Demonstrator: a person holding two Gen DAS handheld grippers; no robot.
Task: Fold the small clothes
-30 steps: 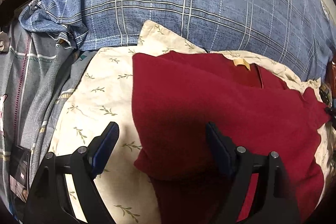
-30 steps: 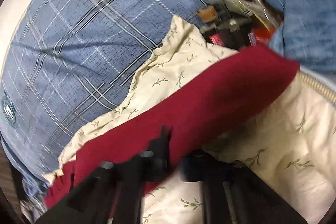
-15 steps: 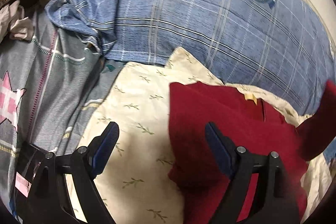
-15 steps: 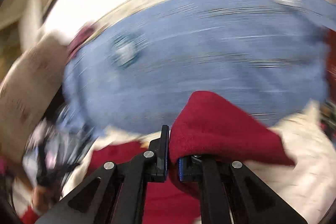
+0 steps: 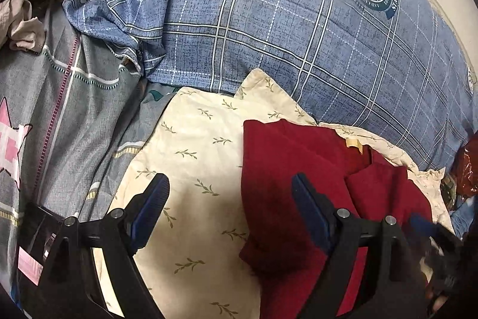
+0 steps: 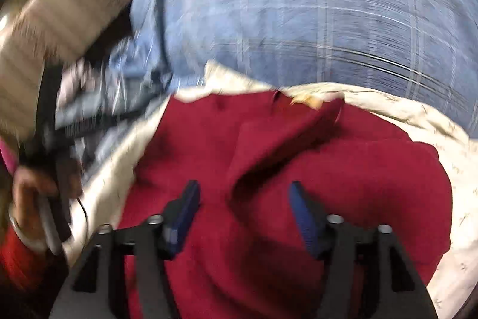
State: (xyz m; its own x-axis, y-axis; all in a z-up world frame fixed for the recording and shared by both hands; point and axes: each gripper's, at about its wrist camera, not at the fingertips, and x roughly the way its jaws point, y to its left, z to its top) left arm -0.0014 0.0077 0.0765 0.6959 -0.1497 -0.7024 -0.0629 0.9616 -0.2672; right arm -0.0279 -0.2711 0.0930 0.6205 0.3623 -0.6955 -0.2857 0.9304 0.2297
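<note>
A dark red garment (image 5: 301, 169) lies folded on a cream leaf-print cloth (image 5: 194, 151). It has a small tan label (image 5: 354, 143) near its far edge. My left gripper (image 5: 230, 196) is open and empty, hovering over the garment's left edge. In the right wrist view the red garment (image 6: 298, 169) fills the centre, with one side folded over the middle. My right gripper (image 6: 242, 202) is open and empty just above it. That view is blurred by motion.
A blue plaid pillow (image 5: 298, 20) lies behind the cream cloth. A grey patterned quilt (image 5: 59, 115) lies at the left. A red plastic bag (image 5: 466, 163) sits at the right edge. The person's left hand (image 6: 38, 193) shows in the right wrist view.
My right gripper carried a side of the red garment over the middle and let go; it was shut on the cloth and is now open. The left gripper stayed open.
</note>
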